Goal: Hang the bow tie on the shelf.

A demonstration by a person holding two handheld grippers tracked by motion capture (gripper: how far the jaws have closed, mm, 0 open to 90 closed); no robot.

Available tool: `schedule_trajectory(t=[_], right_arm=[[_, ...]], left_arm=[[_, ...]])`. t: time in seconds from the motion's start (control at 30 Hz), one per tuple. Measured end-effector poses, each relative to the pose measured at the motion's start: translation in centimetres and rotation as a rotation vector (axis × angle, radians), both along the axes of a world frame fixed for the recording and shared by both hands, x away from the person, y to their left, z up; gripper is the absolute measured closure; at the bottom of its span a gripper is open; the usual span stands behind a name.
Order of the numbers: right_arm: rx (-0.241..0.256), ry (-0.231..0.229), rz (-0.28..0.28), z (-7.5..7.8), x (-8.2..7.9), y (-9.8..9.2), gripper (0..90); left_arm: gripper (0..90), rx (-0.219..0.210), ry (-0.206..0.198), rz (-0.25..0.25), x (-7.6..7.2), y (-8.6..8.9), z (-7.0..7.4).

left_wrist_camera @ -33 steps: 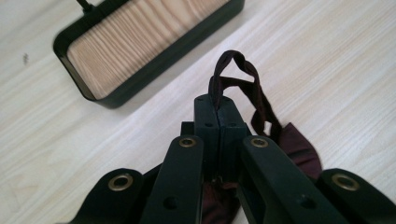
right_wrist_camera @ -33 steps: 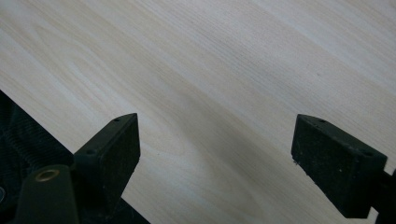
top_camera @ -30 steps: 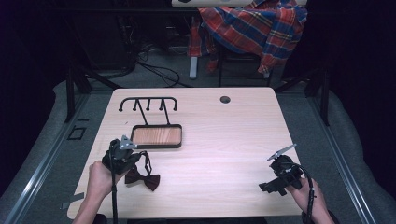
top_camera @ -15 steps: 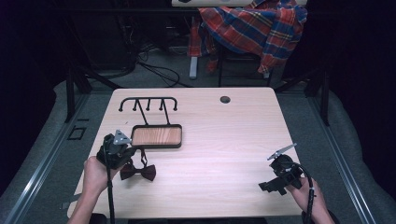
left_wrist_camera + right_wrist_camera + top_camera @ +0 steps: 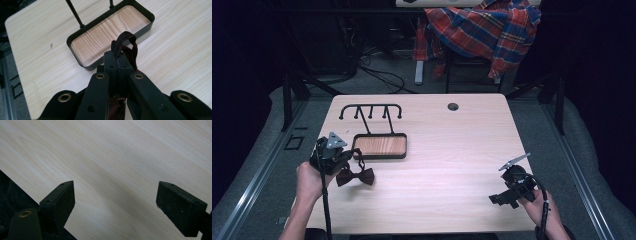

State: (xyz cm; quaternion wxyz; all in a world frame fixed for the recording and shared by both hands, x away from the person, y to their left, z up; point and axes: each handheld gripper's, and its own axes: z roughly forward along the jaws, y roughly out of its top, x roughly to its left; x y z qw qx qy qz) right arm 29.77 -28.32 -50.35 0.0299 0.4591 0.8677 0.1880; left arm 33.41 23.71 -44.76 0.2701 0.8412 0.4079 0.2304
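Bright table, dark surroundings, soft shadows

Left tool (image 5: 343, 159), black with a grey three-cornered plate on top, has moved up the pale wooden surface (image 5: 452, 150) from its spot near the front-left edge, step by step over the last second. It now sits just beside the near-left corner of the black-rimmed rectangular tray with a wood-grain floor (image 5: 379, 146). The dark maroon fabric bow tie (image 5: 356, 176) travelled with it, away from the front edge and closer to the tray. Its strap loop (image 5: 125, 42) is pinched between the closed jaws. The holding hand (image 5: 309, 180) and forearm followed forward.
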Motion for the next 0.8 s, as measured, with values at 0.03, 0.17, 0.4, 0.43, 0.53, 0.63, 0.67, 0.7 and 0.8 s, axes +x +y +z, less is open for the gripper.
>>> schedule_trajectory(t=[0.03, 0.17, 0.4, 0.43, 0.53, 0.63, 0.67, 0.7, 0.8], right_arm=[[-0.016, 0.006, 0.010, 0.0, 0.1, 0.0, 15.5], [-0.007, 0.009, 0.025, 0.1, -0.3, 0.1, 15.3], [-0.003, -0.007, -0.005, -0.1, -0.4, 0.1, 15.4], [-0.024, 0.008, 0.015, 0.1, -0.4, 0.0, 15.4], [-0.012, 0.007, 0.010, 0.0, -0.5, 0.1, 15.4], [-0.017, 0.002, 0.014, 0.0, -0.5, 0.1, 15.4], [-0.015, 0.010, 0.019, 0.0, -0.3, 0.0, 15.4], [-0.015, 0.010, 0.019, 0.0, -0.3, 0.0, 15.4], [-0.013, 0.011, 0.021, 0.0, -0.4, 0.2, 15.4]], left_arm=[[89.3, 0.002, -0.002, 0.000, 0.0, 0.0, 0.1], [89.3, 0.003, -0.019, 0.006, -0.1, 0.2, 0.7], [89.3, 0.013, -0.031, 0.015, 0.2, 0.4, 1.5], [89.3, 0.013, -0.039, 0.019, 0.2, 0.4, 1.6], [89.3, 0.023, -0.054, 0.030, 0.4, 0.9, 1.9], [89.3, 0.020, -0.056, 0.039, 0.6, 1.4, 2.2], [89.3, 0.015, -0.056, 0.042, 0.7, 1.5, 2.2], [89.3, 0.016, -0.055, 0.045, 0.9, 1.5, 2.2], [89.3, 0.012, -0.060, 0.045, 1.1, 1.6, 2.4]])
